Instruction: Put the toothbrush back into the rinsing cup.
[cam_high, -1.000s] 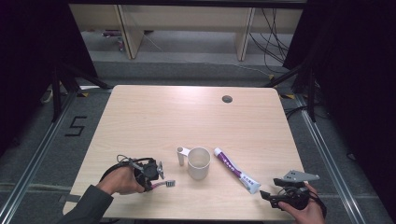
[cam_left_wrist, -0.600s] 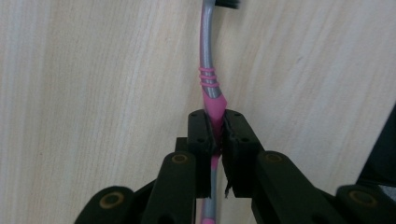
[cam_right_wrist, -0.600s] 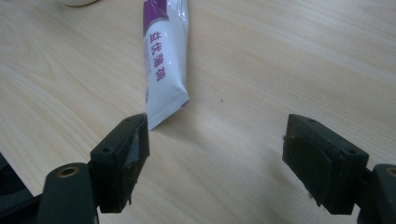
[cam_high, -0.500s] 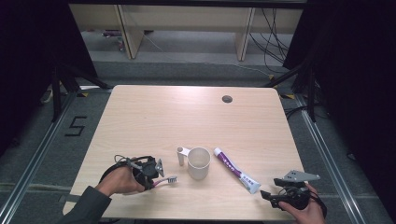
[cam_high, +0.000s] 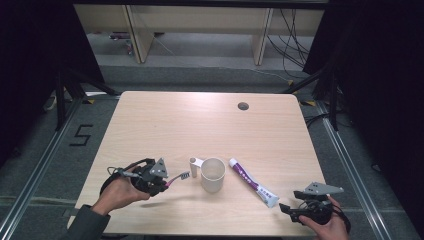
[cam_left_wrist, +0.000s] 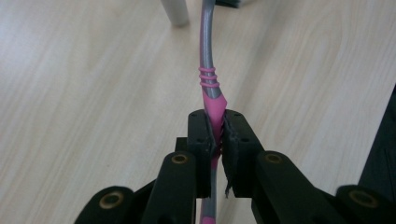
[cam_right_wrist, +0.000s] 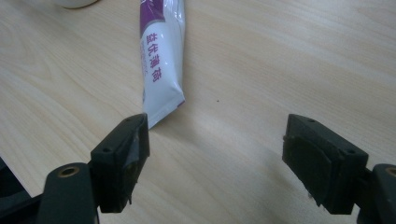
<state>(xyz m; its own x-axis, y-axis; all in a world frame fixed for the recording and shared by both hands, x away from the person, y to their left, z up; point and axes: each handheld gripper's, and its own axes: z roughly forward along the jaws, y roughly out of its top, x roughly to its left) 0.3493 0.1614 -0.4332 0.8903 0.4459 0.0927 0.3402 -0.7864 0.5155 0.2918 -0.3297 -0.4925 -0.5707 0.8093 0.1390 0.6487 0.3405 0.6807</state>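
Left claw (cam_high: 167, 184) is clamped on a toothbrush (cam_high: 179, 177), gripping the pink end of the handle. In the left gripper view the jaws are nearly together with the pink-and-grey handle (cam_left_wrist: 211, 93) pinched between the pads, and the grey neck runs away from the claw toward the top of the frame. In the high view the toothbrush is off the counter (cam_high: 200, 120), roughly level, with its shadow on the wood below. The brush head points at the cup (cam_high: 213, 175) and sits just beside the cup's white handle piece (cam_high: 194, 166); cannot tell whether they touch.

Cup stands upright near the middle of the counter's near half, open side up. Toothpaste tube (cam_high: 253, 182) lies flat to the right of the cup, running diagonally, with one end near the cup and the crimped end toward the right claw (cam_high: 290, 210).

Right claw is wide apart and holds nothing. In the right gripper view the tube's flat crimped end (cam_right_wrist: 161, 70) lies just ahead of the left-hand jaw, near its tip; the tube is not between the pads. The right hand (cam_high: 327, 227) holds that claw low at the counter's near right edge, well apart from the left one.

A small dark round hole (cam_high: 243, 106) sits in the counter near the far edge.
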